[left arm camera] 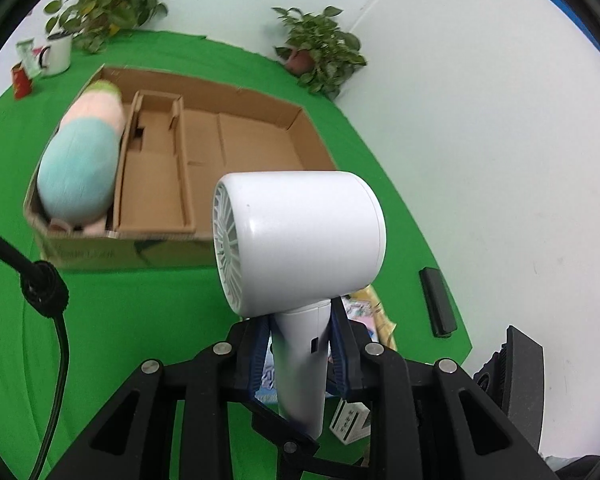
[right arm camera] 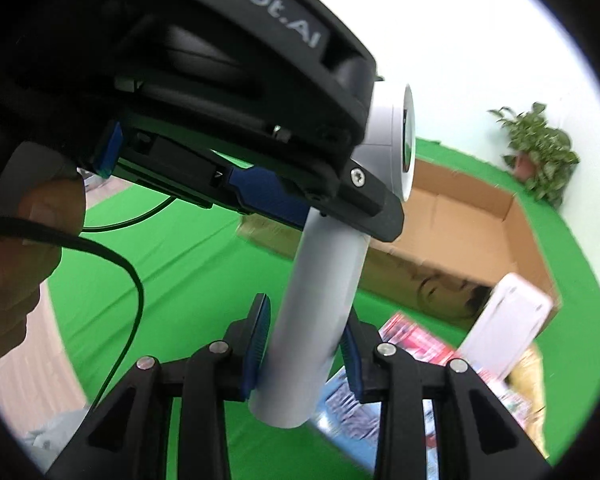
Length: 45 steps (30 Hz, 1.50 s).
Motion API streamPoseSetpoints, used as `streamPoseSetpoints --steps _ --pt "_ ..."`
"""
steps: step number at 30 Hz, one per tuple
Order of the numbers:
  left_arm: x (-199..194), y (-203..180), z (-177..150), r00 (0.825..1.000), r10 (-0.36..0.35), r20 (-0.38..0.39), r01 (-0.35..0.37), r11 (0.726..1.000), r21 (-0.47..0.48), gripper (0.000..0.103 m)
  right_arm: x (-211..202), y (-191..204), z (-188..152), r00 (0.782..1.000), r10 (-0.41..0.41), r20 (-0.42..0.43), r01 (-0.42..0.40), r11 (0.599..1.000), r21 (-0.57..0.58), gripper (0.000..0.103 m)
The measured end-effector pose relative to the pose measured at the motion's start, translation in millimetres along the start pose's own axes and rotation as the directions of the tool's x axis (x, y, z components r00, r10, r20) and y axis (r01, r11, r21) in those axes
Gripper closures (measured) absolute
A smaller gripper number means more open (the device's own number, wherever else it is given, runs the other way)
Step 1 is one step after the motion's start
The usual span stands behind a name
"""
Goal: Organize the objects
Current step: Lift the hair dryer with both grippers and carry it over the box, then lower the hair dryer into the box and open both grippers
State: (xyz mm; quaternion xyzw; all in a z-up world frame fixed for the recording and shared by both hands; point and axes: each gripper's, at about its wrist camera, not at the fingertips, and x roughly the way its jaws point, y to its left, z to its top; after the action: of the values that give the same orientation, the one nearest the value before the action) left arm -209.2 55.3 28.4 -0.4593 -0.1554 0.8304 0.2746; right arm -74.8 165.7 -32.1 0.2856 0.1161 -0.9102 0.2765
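Left wrist view: a white hair dryer [left arm camera: 300, 240] stands held above the green cloth [left arm camera: 140, 320], its handle running down toward the camera and its short barrel lying across the top, with the ribbed intake grille facing left and the outlet end facing right. The left gripper [left arm camera: 300, 344] is clamped on the handle just under the barrel, blue pads pressed to both sides. In the right wrist view the same handle slants from lower left up to the right, and the right gripper [right arm camera: 304, 344] is closed on its lower part, below the left gripper's hold; the barrel's open end faces right there. Behind the dryer sits an open cardboard box [left arm camera: 236, 92] with inner dividers; a pastel plush toy [left arm camera: 80, 164] lies along its left compartment, and the other compartments show bare cardboard. Two potted plants [left arm camera: 320, 52], a white mug [left arm camera: 60, 54] and a red can [left arm camera: 20, 80] stand at the far edge of the cloth. Booklets and packets [right arm camera: 416, 344] lie under the grippers, too blurred and covered to read, and a black bar [left arm camera: 438, 302] lies at the cloth's right edge. In the right wrist view the left gripper's body fills the upper left, hiding most of the barrel, and a person's hand [right arm camera: 24, 240] is cut off by the left edge.
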Motion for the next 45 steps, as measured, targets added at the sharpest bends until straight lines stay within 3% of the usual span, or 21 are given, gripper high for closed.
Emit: streamPoseSetpoints --steps 11,21,30,34,39,42,43,45 --pt "-1 -19 88 1.0 -0.025 -0.006 0.025 0.998 0.05 0.078 45 -47 69 0.998 -0.053 0.035 0.051 0.997 0.057 0.071" --pt "63 11 169 0.994 -0.015 -0.106 0.017 1.0 0.015 0.078 96 -102 97 0.999 -0.01 -0.033 0.014 0.991 0.131 0.071" --pt "138 75 176 0.97 0.01 -0.243 -0.042 0.991 -0.127 0.078 162 -128 85 0.982 0.098 -0.162 -0.053 0.963 0.265 0.071" --pt "155 97 176 0.965 0.017 -0.263 -0.066 0.981 -0.18 0.077 172 -132 80 0.973 0.158 -0.17 -0.092 0.936 0.34 0.07" --pt "169 100 174 0.954 0.072 -0.29 -0.114 0.985 -0.13 0.076 176 -144 78 0.958 0.225 -0.178 -0.134 0.9 0.415 0.068" --pt "173 102 168 0.943 0.103 -0.315 -0.146 0.983 -0.116 0.075 177 -145 74 0.948 0.244 -0.206 -0.138 0.895 0.424 0.06" --pt "172 102 167 0.943 0.106 -0.315 -0.146 0.983 -0.108 0.074 176 -145 71 0.94 0.262 -0.217 -0.148 0.89 0.432 0.053" --pt "161 101 164 0.952 0.097 -0.292 -0.129 0.987 -0.093 0.073 171 -144 67 0.93 0.284 -0.232 -0.164 0.888 0.429 0.049"
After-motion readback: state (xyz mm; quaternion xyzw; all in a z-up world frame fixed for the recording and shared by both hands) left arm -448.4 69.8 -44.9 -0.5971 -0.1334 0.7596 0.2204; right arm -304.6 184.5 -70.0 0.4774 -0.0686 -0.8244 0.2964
